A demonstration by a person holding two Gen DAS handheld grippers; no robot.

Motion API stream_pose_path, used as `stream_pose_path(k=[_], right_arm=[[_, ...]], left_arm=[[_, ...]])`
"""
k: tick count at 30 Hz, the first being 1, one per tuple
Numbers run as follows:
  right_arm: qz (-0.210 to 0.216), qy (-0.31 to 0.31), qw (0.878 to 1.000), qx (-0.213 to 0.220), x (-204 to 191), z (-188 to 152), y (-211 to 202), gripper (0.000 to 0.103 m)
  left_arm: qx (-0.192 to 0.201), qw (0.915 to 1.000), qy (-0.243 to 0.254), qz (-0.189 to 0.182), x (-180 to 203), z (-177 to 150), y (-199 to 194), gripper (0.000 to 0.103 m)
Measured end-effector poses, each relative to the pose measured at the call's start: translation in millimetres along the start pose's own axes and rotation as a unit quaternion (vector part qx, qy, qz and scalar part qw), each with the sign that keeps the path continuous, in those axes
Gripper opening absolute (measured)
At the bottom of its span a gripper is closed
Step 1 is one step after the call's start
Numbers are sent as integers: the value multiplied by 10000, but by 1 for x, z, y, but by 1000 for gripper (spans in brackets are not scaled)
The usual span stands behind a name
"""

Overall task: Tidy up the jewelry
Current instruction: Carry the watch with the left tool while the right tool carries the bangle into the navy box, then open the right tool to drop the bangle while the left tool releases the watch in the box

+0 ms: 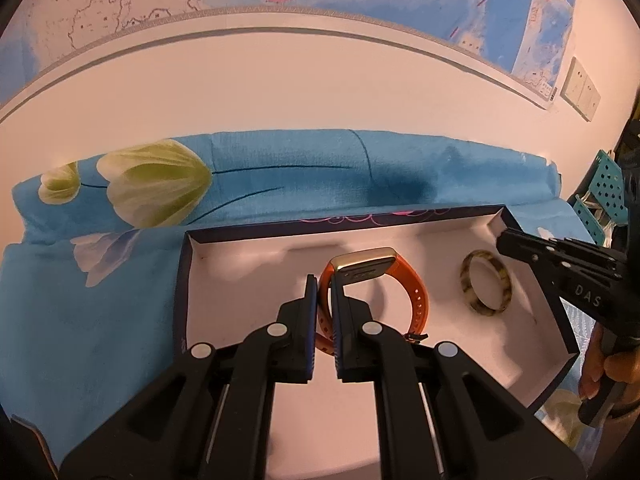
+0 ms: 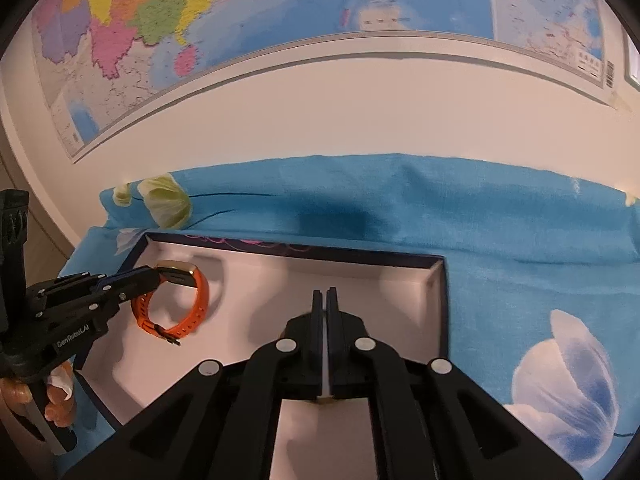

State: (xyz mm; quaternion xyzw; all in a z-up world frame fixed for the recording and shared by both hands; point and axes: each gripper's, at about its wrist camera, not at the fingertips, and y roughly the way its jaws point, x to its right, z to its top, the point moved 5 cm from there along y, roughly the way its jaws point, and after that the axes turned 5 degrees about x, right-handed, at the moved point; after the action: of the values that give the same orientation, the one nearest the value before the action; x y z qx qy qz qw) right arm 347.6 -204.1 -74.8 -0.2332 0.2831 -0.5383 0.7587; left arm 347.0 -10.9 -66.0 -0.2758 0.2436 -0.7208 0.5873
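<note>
Wall map above a pale wall; below it, blue floral cloth spread over the work surface. Open box with dark rim and white lining set on the cloth.

Left gripper over the box, jaws narrow and clamped on the strap of an orange watch; gold case of the watch uppermost, loop hanging just above or against the lining, contact not determinable. Same grip confirmed from the right wrist view, watch at the box's left end.

Mottled ring lying on the lining toward the right end of the box, apart from the watch. Right gripper poised just beyond the ring, near the box's right wall. In its own view, right gripper jaws nearly together, only a sliver of gap; nothing visibly held. Ring not visible in that view, presumably hidden beneath the fingers.

Hand seen on the left gripper's handle.

Step in hand, as judged: placing of the watch into the box, ring apparently already deposited. Next move calls for lowering the watch until it rests on the lining, clear of the ring, then parting the left jaws and lifting straight out so the strap does not snag. Right gripper to withdraw without nudging the ring.
</note>
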Motion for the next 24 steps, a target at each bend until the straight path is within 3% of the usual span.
stream_pose_path(k=[1,3,7,11,13,15,16,19,24], right_arm=[[-32,-4,10000,-33,2,-1,1,20],[-170,-142,9997,-129,5,-4,3,28],[-292,-343,9982,-399,5,-10,11,28],[-416,-454,9961,-639,7,-15,24,27],[-455,-514,9955,-652,8,-15,26,23],[-403,-577,9951,-694,5,-14,27,8],[-402,-613,9948,-706,4,-14,28,5],[-456,-628,9946,-695,2,-11,31,5],[-391,-581,9954,-649,0,-2,34,5]], left_arm=[[-11,10000,3,2,0,0,1,7],[-43,10000,11,29,-1,0,4,7],[-134,9999,-1,56,-4,-1,10,8],[-206,9998,-57,62,-8,0,14,2],[-227,9997,-51,46,-7,2,15,2],[-247,9997,-13,71,-7,3,17,2],[-268,9996,19,77,-7,3,17,3],[-362,9993,104,48,-8,2,18,11],[-529,9983,233,66,-8,-3,26,14]])
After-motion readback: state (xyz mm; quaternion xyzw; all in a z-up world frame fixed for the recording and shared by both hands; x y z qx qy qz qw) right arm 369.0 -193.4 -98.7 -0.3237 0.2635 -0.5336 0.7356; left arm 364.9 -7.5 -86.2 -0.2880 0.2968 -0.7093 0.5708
